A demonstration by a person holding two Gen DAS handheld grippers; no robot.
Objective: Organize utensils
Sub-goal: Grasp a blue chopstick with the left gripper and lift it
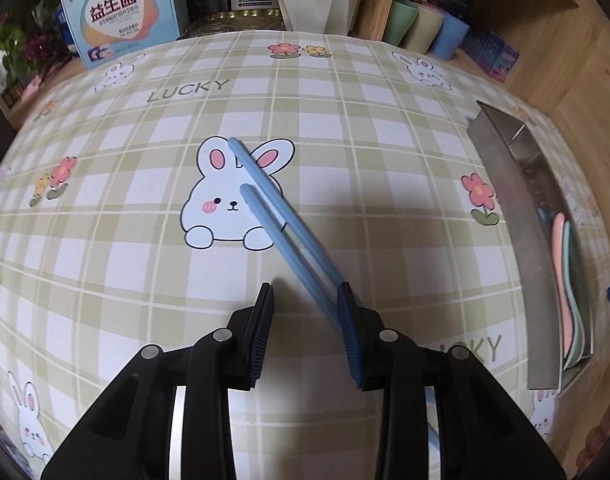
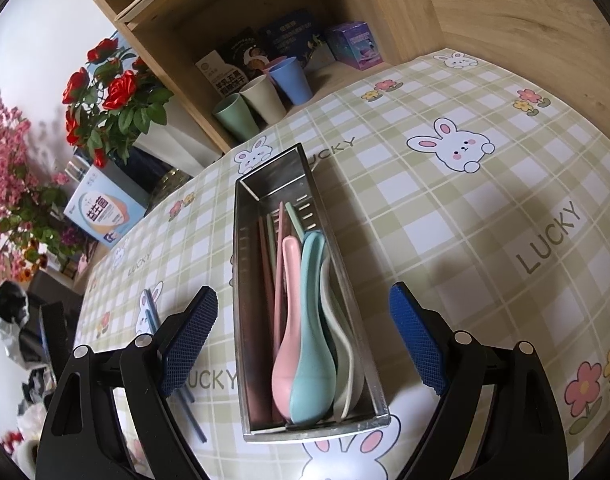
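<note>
Blue plastic, the pair of chopsticks [image 1: 273, 216] lay slantwise on the worktop [image 1: 345, 120], their tips resting over the printed rabbit [image 1: 225, 204] on the checked cloth. Their near ends ran back under the left gripper [image 1: 305, 336], passing beside the inner face of one ribbed pad; whether that pad touched them I cannot tell. The jaws stood partly apart, with a clear gap between the sticks and the other pad, so nothing was clamped. The left gripper tipped steeply down toward the cloth, close above it.

Away from the rabbit, toward the right edge of the left wrist view, stood the steel utensil tray [image 1: 501, 184], long and narrow, with slotted walls. Inside it lay three spoons side by side: a pink spoon [image 2: 287, 344], a teal spoon [image 2: 311, 360] and a cream spoon [image 2: 345, 356], their bowls at the near end. Beside the spoons lay several thin chopsticks [image 2: 273, 240] in pink and green, running the length of the tray.

The right gripper [image 2: 305, 340] hung above the tray's near end, angled down, its jaws wide apart and holding nothing; the tray sat between its blue pads in that view, untouched.

Beyond the rabbit, at the worktop's far edge, stood a pale blue box [image 1: 125, 20], and further right a wooden shelf [image 2: 265, 8] with green, cream and blue cups [image 2: 261, 100]. Red flowers [image 2: 109, 92] stood beside the shelf.
</note>
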